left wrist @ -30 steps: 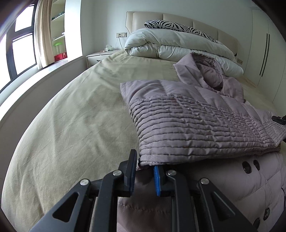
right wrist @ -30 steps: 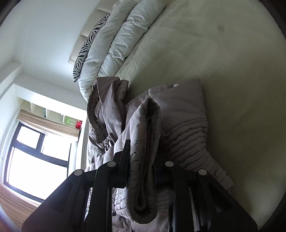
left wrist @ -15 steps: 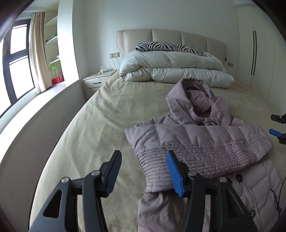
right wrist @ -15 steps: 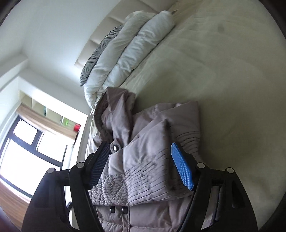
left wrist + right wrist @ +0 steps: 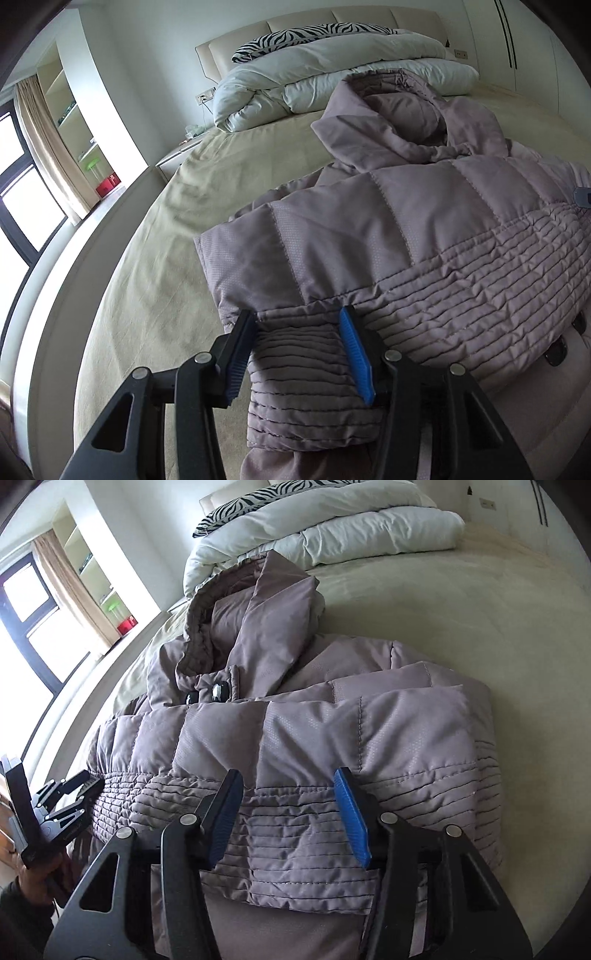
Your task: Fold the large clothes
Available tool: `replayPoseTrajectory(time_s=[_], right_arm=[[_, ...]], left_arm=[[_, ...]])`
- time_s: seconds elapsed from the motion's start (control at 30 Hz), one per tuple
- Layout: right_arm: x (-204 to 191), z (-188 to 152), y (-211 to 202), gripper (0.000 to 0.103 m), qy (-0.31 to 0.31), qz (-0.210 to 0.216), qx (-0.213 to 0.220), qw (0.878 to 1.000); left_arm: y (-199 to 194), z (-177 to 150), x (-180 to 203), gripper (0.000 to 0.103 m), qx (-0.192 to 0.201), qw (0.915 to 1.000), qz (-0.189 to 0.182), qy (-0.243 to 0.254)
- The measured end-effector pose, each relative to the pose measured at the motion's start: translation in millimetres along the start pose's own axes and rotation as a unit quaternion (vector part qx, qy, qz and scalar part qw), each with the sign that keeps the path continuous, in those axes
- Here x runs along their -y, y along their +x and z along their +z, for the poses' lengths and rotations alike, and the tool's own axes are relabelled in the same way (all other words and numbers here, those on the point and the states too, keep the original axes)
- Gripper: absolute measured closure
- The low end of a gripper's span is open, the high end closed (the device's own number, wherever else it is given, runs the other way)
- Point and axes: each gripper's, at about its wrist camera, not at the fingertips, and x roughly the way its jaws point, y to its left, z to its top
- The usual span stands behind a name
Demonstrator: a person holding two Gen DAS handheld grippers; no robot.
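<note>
A mauve quilted hooded coat lies on the bed, its sleeves folded across the front, hood toward the headboard. It also shows in the right wrist view. My left gripper is open, its jaws straddling the ribbed cuff end of the folded sleeve at the coat's left side. My right gripper is open, its jaws either side of the ribbed sleeve band at the coat's right side. The left gripper is also visible at the far left of the right wrist view.
The bed has a beige sheet. A folded white duvet and a zebra pillow lie at the headboard. A window ledge, nightstand and shelves stand on the left; wardrobe doors on the right.
Both grippers let go of the folded sleeve and opened, pulled back, then moved in close again, open jaws now straddling the ribbed band at each side.
</note>
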Motion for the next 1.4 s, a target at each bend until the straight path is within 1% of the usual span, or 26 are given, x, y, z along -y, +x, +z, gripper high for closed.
replayPoseTrajectory(time_s=[0.1, 0.17, 0.2, 0.23, 0.27, 0.3, 0.33, 0.37, 0.4, 0.47, 0.57, 0.63, 0.67, 0.77, 0.83, 0.97, 1.03, 1.1, 1.13, 1.17, 1.2, 1.23, 1.27, 1.3, 1.33, 1.4], right_arm=[[-4.9, 2.1, -2.0, 0.052, -0.024, -0.014, -0.005, 1.000], [-4.0, 9.1, -11.6, 0.050, -0.005, -0.005, -0.009, 1.000], [-3.1, 14.0, -19.3, 0.049, 0.004, 0.006, -0.002, 1.000], [-2.4, 19.9, -27.9, 0.044, 0.006, 0.020, 0.013, 1.000], [-2.1, 27.1, -37.0, 0.033, 0.006, 0.031, 0.031, 0.999], [-1.8, 35.2, -44.6, 0.027, 0.006, 0.037, 0.048, 0.998], [-1.0, 45.1, -49.5, 0.018, 0.008, 0.043, 0.063, 0.997], [-0.6, 55.0, -52.9, 0.014, 0.011, 0.052, 0.070, 0.996], [1.3, 67.5, -51.4, 0.013, 0.017, 0.065, 0.069, 0.995], [8.0, 92.5, -39.9, 0.013, 0.038, 0.085, 0.055, 0.994], [24.2, 127.8, -12.1, 0.013, 0.067, 0.100, 0.034, 0.992], [39.4, 148.2, 10.0, 0.013, 0.095, 0.118, 0.015, 0.988], [47.6, 157.8, 23.0, 0.013, 0.111, 0.126, 0.002, 0.986], [72.2, 181.8, 56.8, 0.013, 0.155, 0.154, -0.013, 0.976], [84.6, 196.2, 79.9, 0.013, 0.179, 0.166, -0.025, 0.969], [89.3, 218.5, 127.8, 0.013, 0.202, 0.190, -0.061, 0.959], [82.5, 228.3, 145.1, 0.013, 0.197, 0.187, -0.069, 0.960], [74.6, 237.0, 162.1, 0.013, 0.192, 0.180, -0.078, 0.962], [71.4, 240.3, 169.8, 0.013, 0.191, 0.175, -0.083, 0.962], [66.2, 242.7, 176.8, 0.017, 0.187, 0.166, -0.088, 0.964], [60.3, 244.7, 181.8, 0.025, 0.177, 0.155, -0.092, 0.967], [52.7, 246.2, 185.4, 0.042, 0.161, 0.148, -0.098, 0.971], [43.7, 247.3, 186.0, 0.057, 0.141, 0.137, -0.099, 0.975], [36.0, 248.0, 181.6, 0.063, 0.121, 0.128, -0.089, 0.980], [29.8, 247.9, 174.1, 0.073, 0.106, 0.125, -0.076, 0.984], [22.3, 245.4, 151.8, 0.080, 0.091, 0.131, -0.050, 0.986]], left_arm=[[-2.1, 2.5, -9.7, 0.051, -0.010, 0.9996, -0.024, -0.014], [-13.4, 6.4, -19.6, 0.050, -0.016, 0.9989, -0.037, -0.023], [-21.4, 9.2, -24.5, 0.049, -0.013, 0.9988, -0.040, -0.026], [-30.9, 12.8, -30.4, 0.045, -0.001, 0.9987, -0.038, -0.033], [-40.5, 18.8, -36.7, 0.035, 0.015, 0.9984, -0.037, -0.040], [-47.9, 26.9, -42.9, 0.029, 0.029, 0.9977, -0.041, -0.047], [-52.2, 37.2, -48.6, 0.017, 0.039, 0.9967, -0.047, -0.054], [-54.1, 48.7, -54.1, 0.010, 0.048, 0.9952, -0.058, -0.062], [-52.9, 61.4, -58.3, 0.009, 0.055, 0.9934, -0.072, -0.071], [-39.2, 89.4, -63.9, 0.008, 0.049, 0.9885, -0.113, -0.088], [-0.2, 131.3, -68.1, 0.008, 0.022, 0.9775, -0.175, -0.116], [35.5, 152.7, -74.4, 0.008, -0.007, 0.9667, -0.209, -0.148], [55.4, 161.8, -78.6, 0.008, -0.025, 0.9595, -0.225, -0.167], [108.5, 178.1, -83.5, 0.008, -0.070, 0.9333, -0.275, -0.220], [138.5, 186.9, -80.0, 0.009, -0.100, 0.9208, -0.293, -0.238], [173.2, 206.8, -67.1, 0.009, -0.119, 0.9044, -0.317, -0.259], [185.6, 214.4, -56.5, 0.010, -0.133, 0.8995, -0.325, -0.260], [193.5, 220.6, -46.3, 0.015, -0.137, 0.8926, -0.340, -0.263], [197.1, 222.0, -40.6, 0.024, -0.142, 0.8863, -0.351, -0.266], [199.6, 222.4, -34.7, 0.038, -0.147, 0.8790, -0.366, -0.268], [200.2, 222.8, -29.4, 0.046, -0.153, 0.8756, -0.374, -0.265], [198.0, 223.9, -23.5, 0.063, -0.154, 0.8779, -0.375, -0.254], [190.5, 224.9, -19.0, 0.076, -0.148, 0.8855, -0.369, -0.240], [182.8, 224.9, -17.6, 0.083, -0.137, 0.8901, -0.368, -0.232], [173.0, 223.8, -18.4, 0.090, -0.126, 0.8903, -0.372, -0.230], [148.6, 218.1, -24.2, 0.093, -0.099, 0.8890, -0.383, -0.231]])
